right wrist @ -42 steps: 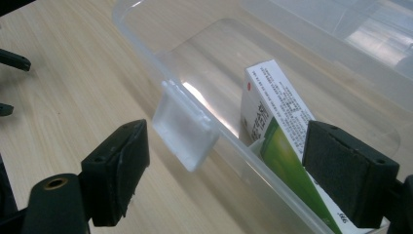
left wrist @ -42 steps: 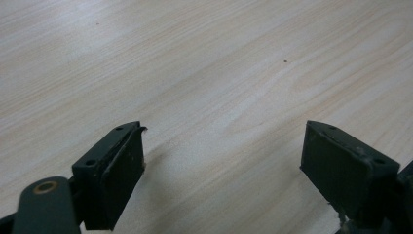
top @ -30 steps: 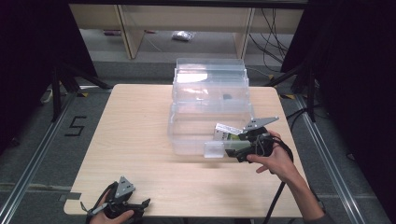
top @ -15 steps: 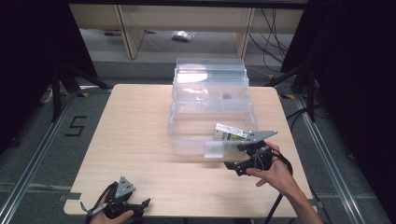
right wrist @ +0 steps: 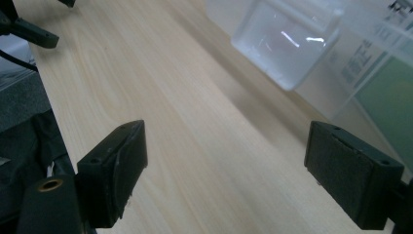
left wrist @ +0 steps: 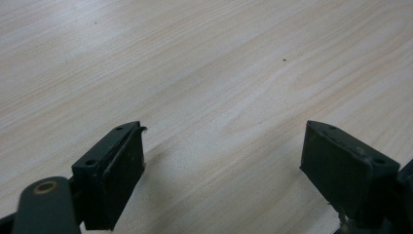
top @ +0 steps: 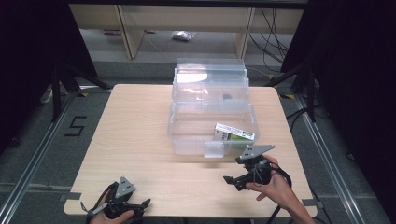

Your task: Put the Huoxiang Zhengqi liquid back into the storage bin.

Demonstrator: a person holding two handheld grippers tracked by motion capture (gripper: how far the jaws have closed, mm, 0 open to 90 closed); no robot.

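Note:
A clear plastic storage box (top: 187, 135) stands open on the wooden table (top: 130, 126), its lid (top: 210, 77) tipped back behind it. Inside the box at the right lies a green and white carton (top: 233, 132). The box's clear front latch (top: 214, 150) also appears in the right gripper view as the latch (right wrist: 287, 39). My right gripper (top: 231, 181) is open, held low over the table just in front of the box's right corner, with nothing between its jaws. My left gripper (top: 144, 204) rests open at the table's front left edge, over bare wood.
The table's front edge runs close under both hands. Shelving (top: 140, 28) and cables (top: 280, 28) stand beyond the far edge. A floor marking "5" (top: 74, 126) lies left of the table. Dark tripod legs (top: 65, 79) stand at the far left.
My right gripper has drawn back from the box toward the front edge and lowered, its jaws now pointing left. The left gripper has stayed put.

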